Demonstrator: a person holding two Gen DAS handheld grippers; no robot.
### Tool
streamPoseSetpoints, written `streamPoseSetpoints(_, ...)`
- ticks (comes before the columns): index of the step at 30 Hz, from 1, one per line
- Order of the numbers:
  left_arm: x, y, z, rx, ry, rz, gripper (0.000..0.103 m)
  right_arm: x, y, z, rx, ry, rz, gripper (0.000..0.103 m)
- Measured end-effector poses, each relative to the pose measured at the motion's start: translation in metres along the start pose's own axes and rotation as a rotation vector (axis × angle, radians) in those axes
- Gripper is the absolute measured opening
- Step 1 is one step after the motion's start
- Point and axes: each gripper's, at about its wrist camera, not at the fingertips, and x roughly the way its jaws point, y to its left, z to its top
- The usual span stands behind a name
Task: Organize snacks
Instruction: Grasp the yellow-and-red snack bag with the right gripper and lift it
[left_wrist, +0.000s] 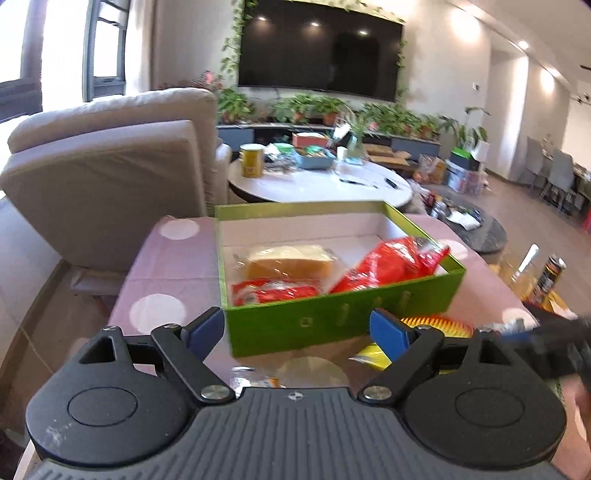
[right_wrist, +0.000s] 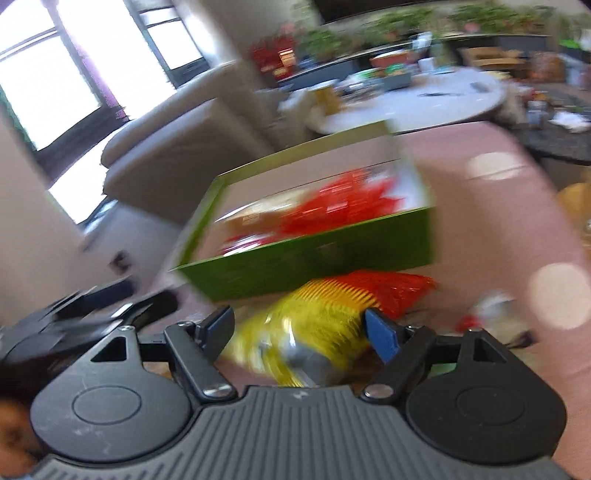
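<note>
Now your right gripper (right_wrist: 299, 328) straddles the yellow snack bag (right_wrist: 295, 332), grip unclear (view blurred). Your left gripper (left_wrist: 297, 330) gapes empty before the green box (left_wrist: 332, 314).

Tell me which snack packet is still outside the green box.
The yellow and red packet, lying on the pink cloth in front of the green box. The bread and red packets lie inside.

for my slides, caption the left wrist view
Open left gripper faces a green box holding bread and red snack packets.

One green box (left_wrist: 332, 317). Inside: one bread slice (left_wrist: 290, 262), two red packets (left_wrist: 273, 291) (left_wrist: 391, 264). Outside, one yellow-red bag (right_wrist: 325, 317) (blurred). Two grippers (left_wrist: 297, 326) (right_wrist: 299, 325).
</note>
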Motion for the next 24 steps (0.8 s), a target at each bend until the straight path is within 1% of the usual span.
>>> streamPoseSetpoints(1, -0.001, 0.003, 0.001, -0.006, -0.006, 0.008, 0.085, 0.001, 0.008, -0.003, -0.02, 0.024, 0.06, 0.066)
streamPoseSetpoints(3, -0.005, 0.008, 0.001, -0.017, -0.014, 0.02, 0.085, 0.002, 0.019, -0.006, -0.048, 0.061, 0.147, 0.066)
streamPoseSetpoints(4, -0.006, 0.01, 0.001, -0.023, -0.016, 0.021, 0.085, 0.0, 0.023, -0.006, -0.06, 0.065, 0.17, 0.066)
streamPoseSetpoints(5, -0.006, 0.012, 0.0, -0.027, -0.014, 0.02, 0.085, -0.002, 0.026, -0.006, -0.074, 0.054, 0.169, 0.066)
streamPoseSetpoints(8, -0.004, 0.014, -0.003, -0.029, -0.001, 0.013, 0.085, -0.01, 0.023, -0.001, -0.079, -0.005, 0.094, 0.066)
streamPoseSetpoints(15, 0.002, 0.009, -0.009, -0.024, 0.029, -0.015, 0.085, -0.017, -0.012, 0.011, 0.035, -0.087, -0.006, 0.066)
streamPoseSetpoints(18, 0.002, 0.003, -0.01, -0.019, 0.036, -0.035, 0.085, -0.014, -0.024, 0.013, 0.085, -0.107, -0.045, 0.066)
streamPoseSetpoints(20, 0.002, -0.001, -0.01, -0.02, 0.04, -0.069, 0.085, -0.009, -0.03, 0.015, 0.096, -0.119, -0.084, 0.065)
streamPoseSetpoints(22, 0.004, -0.007, -0.008, -0.017, 0.041, -0.086, 0.085, -0.004, -0.034, 0.016, 0.103, -0.116, -0.11, 0.065)
streamPoseSetpoints(24, 0.007, -0.015, -0.006, 0.0, 0.04, -0.087, 0.085, 0.002, -0.038, 0.016, 0.108, -0.096, -0.109, 0.065)
